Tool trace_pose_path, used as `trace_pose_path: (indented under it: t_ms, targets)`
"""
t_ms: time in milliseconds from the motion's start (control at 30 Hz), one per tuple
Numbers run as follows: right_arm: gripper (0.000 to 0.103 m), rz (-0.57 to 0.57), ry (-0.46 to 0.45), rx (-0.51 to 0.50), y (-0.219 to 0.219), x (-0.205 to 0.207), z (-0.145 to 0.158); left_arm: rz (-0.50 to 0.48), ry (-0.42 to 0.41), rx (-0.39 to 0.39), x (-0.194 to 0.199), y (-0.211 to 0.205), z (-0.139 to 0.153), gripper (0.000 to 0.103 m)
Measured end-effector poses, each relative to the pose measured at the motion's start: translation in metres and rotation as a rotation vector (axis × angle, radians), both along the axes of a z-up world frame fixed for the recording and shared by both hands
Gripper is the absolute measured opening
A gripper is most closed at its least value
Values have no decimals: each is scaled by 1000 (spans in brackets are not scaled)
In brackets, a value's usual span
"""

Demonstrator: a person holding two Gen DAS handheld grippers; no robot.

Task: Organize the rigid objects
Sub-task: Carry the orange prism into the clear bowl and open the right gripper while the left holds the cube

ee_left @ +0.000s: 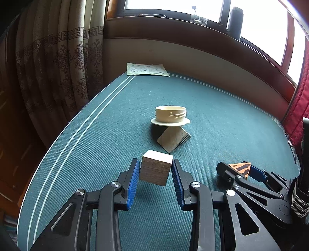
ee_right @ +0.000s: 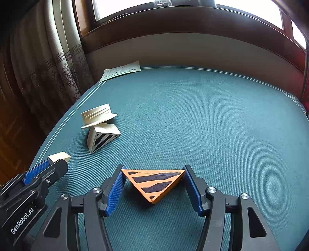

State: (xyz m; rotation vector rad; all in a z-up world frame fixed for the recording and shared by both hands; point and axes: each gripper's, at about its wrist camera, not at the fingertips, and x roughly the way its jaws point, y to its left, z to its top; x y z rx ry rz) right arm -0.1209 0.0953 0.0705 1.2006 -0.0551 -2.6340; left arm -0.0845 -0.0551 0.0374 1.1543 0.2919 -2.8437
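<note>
teal mat (ee_right: 193,115) bears paper (ee_right: 120,72), perhaps wedge (ee_right: 102,140).

Blown-out window (ee_left: 173,5) backlight; dim, warped edges (fisheye).

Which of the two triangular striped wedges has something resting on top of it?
The cream wedge with black stripes: a cream threaded ring with a flange sits tilted on it. The orange black-striped wedge carries nothing, sitting between the right gripper's pads.

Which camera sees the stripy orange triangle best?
The right wrist view. There the orange triangle sits close and whole between the right gripper's blue pads, its black stripes clear. In the left wrist view it is only a small piece at the side, partly hidden by that gripper.
</note>
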Motion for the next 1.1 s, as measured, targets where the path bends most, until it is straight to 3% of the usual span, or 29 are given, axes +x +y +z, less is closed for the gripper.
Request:
trace_pose_path:
  t_ms: [533,800,1100]
  targets:
    - [63,-100,-14,-49,56,53,-4,-115,20,-4,10,31,3,35]
    - [63,-146,-3,-58,78,76,0,-217,11,38,17,50,2,35]
    - [63,-211,30,-53,104,102,8,-326,15,26,30,77,1,35]
